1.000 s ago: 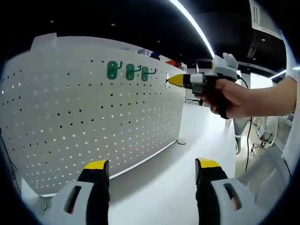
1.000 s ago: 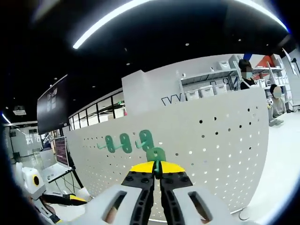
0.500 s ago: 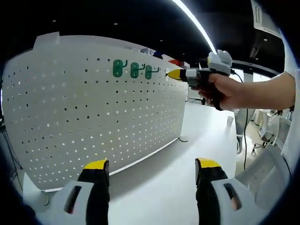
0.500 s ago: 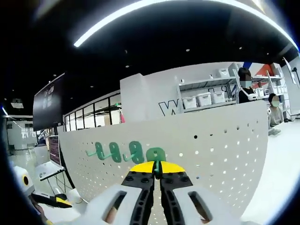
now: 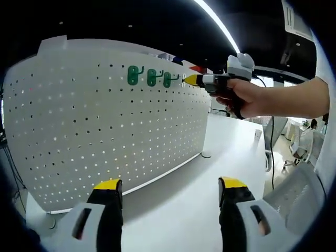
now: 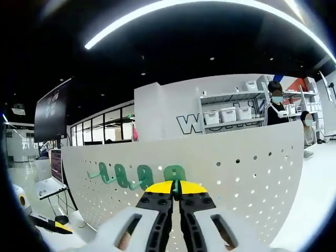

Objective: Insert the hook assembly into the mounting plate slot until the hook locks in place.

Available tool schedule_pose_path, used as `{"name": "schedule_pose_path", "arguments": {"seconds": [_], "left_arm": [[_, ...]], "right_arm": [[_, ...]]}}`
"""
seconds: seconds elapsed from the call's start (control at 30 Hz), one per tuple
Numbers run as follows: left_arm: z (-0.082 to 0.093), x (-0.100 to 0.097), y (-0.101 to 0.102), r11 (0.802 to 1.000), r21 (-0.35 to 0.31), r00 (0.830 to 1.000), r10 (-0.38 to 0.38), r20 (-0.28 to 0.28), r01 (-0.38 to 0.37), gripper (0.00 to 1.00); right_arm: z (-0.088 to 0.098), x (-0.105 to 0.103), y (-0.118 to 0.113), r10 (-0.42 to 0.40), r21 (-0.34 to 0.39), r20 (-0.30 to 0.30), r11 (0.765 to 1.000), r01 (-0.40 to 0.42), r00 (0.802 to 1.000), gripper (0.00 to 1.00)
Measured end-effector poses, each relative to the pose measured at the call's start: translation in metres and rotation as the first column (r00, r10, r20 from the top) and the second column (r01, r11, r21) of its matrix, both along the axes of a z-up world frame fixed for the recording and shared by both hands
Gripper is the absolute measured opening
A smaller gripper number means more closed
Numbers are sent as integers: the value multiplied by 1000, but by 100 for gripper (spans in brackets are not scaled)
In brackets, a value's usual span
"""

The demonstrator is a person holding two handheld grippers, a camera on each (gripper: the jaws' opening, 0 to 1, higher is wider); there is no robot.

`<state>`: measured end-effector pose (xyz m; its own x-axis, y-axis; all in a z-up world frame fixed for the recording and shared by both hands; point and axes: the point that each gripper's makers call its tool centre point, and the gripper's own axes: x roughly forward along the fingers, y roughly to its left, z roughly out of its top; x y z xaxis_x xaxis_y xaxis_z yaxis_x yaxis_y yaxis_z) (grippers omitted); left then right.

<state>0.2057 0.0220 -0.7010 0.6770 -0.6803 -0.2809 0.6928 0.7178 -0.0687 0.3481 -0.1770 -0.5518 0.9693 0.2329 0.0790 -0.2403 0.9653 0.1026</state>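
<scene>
Left gripper view shows the white pegboard [image 5: 105, 121] upright on the table [image 5: 210, 173]; three green hooks [image 5: 150, 77] already hang; right gripper [image 6: 176, 190] pinches a fourth hook [image 6: 175, 173] at the board — press squarely, level; left gripper [image 5: 169, 191] gapes empty.

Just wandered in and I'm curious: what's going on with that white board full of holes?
A person is hanging green hooks on the pegboard. The right tool is shut on a green hook, held up near the board's top edge beside three hooks already mounted. The left tool hangs open, lower down.
</scene>
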Motion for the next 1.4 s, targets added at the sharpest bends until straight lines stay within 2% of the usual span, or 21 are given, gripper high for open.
{"name": "schedule_pose_path", "arguments": {"seconds": [0.27,0.33,0.63,0.97,1.03,1.1,1.17,1.27,1.4], "left_arm": [[-3,-1,6,1000,4,1000,12,-9,-12,76],[-3,-2,6,1000,3,1000,13,-12,-13,76],[0,1,12,1000,0,1000,23,-10,-23,75],[-1,0,13,1000,-7,1000,20,-17,-20,75],[-1,0,14,1000,-7,1000,24,-16,-24,75],[-1,0,14,1000,-11,1000,24,-19,-25,74],[-1,0,14,1000,-11,1000,23,-19,-24,74],[-1,0,13,1000,-12,1000,22,-18,-22,74],[-1,0,14,1000,-10,1000,27,-15,-28,73]], "right_arm": [[0,6,-2,-9,7,-3,1000,9,1000,0],[1,6,-2,-11,-18,4,1000,11,1000,0],[-1,11,-2,-19,5,-9,1000,19,1000,0],[-2,14,-1,-88,8,-23,996,88,996,1],[-2,15,0,-106,0,-30,994,106,994,1],[-3,16,-1,-132,-89,-30,988,129,991,1],[-4,17,1,-140,-72,-38,988,137,989,1],[-4,18,1,-154,-87,-47,985,150,987,1],[-5,17,1,-169,-143,-50,977,160,984,1]]}}
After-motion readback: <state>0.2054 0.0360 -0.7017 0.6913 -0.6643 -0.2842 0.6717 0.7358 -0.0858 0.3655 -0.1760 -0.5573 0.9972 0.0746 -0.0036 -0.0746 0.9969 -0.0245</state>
